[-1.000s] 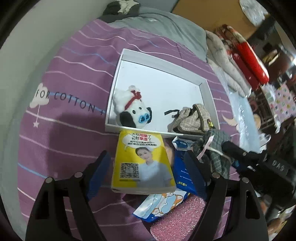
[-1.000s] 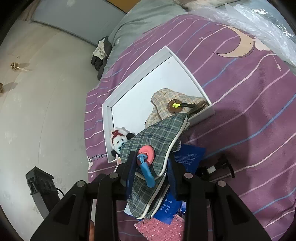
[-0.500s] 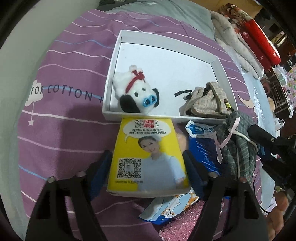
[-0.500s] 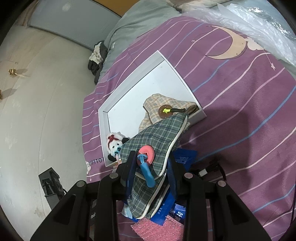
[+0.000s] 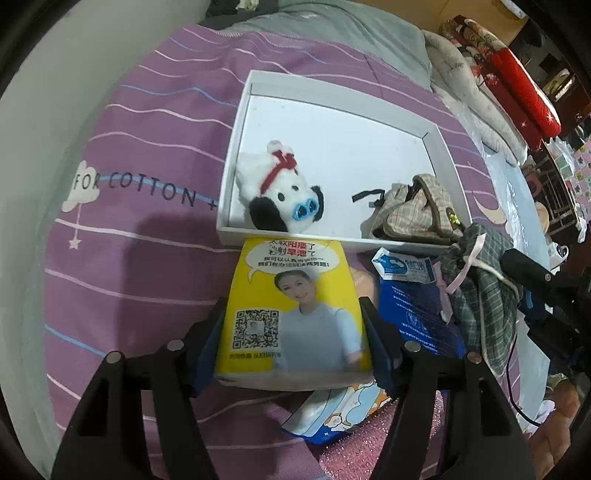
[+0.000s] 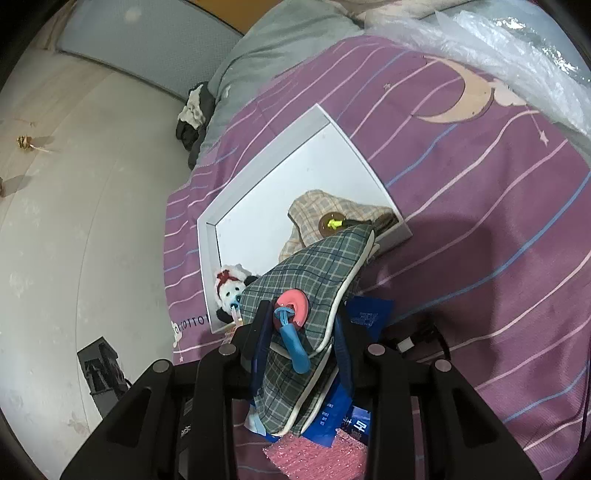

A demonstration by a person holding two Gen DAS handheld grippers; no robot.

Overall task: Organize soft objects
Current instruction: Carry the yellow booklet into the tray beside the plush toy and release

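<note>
I'm working over a bed with a purple striped sheet (image 5: 147, 155), moon print (image 6: 461, 99) on it, grey pillow (image 5: 332, 33) up top, folded red quilt (image 5: 517, 85) beside, pale floor (image 6: 74, 184) alongside.

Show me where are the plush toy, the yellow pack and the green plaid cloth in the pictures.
plush toy (image 5: 282, 197), left wrist view, on its white face above the blue snout.
yellow pack (image 5: 291, 314), left wrist view, on the middle of its printed front.
green plaid cloth (image 6: 314, 269), right wrist view, on its upper plaid panel.
</note>
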